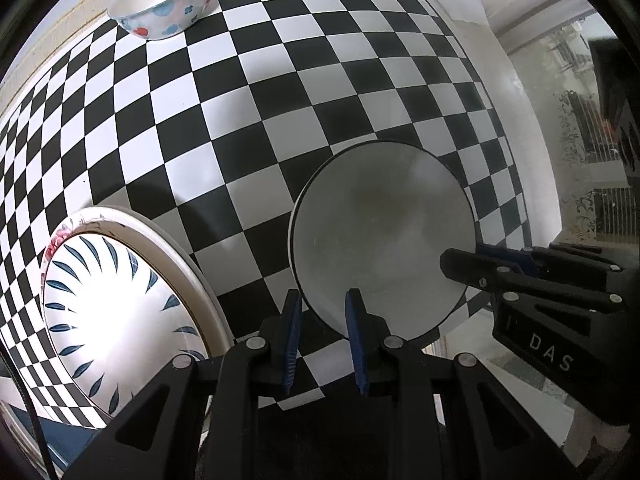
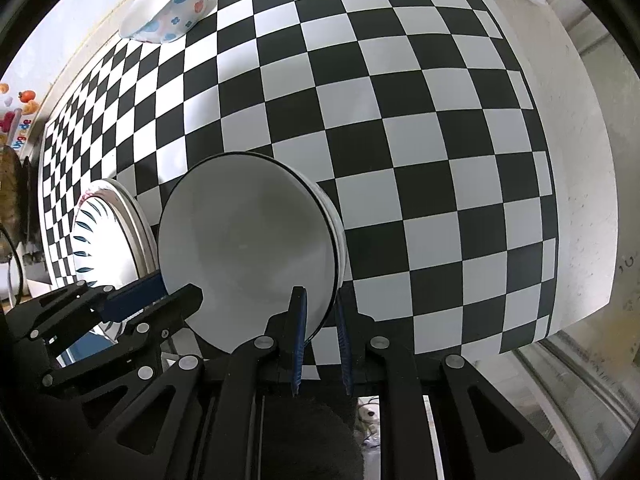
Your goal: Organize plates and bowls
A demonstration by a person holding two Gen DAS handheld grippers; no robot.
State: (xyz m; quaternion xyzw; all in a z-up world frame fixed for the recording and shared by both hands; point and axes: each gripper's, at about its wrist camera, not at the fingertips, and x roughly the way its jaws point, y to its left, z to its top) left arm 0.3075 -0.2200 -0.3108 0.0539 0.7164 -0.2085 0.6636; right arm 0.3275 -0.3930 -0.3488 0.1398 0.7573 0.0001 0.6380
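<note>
A white bowl with a dark rim (image 1: 380,240) (image 2: 244,248) is held above the checkered table by both grippers. My left gripper (image 1: 324,312) straddles the bowl's near rim, one finger inside and one outside. My right gripper (image 2: 320,312) grips the rim on the opposite side and shows in the left wrist view (image 1: 460,266). A stack of plates with a blue-leaf plate on top (image 1: 120,320) (image 2: 108,236) lies to the left. A floral bowl (image 1: 164,0) (image 2: 168,8) stands at the far left of the table.
The black-and-white checkered tablecloth (image 1: 280,100) (image 2: 400,120) covers the table. Its right edge (image 2: 580,200) drops to a pale floor. Colourful small items (image 2: 20,108) sit beyond the far left corner.
</note>
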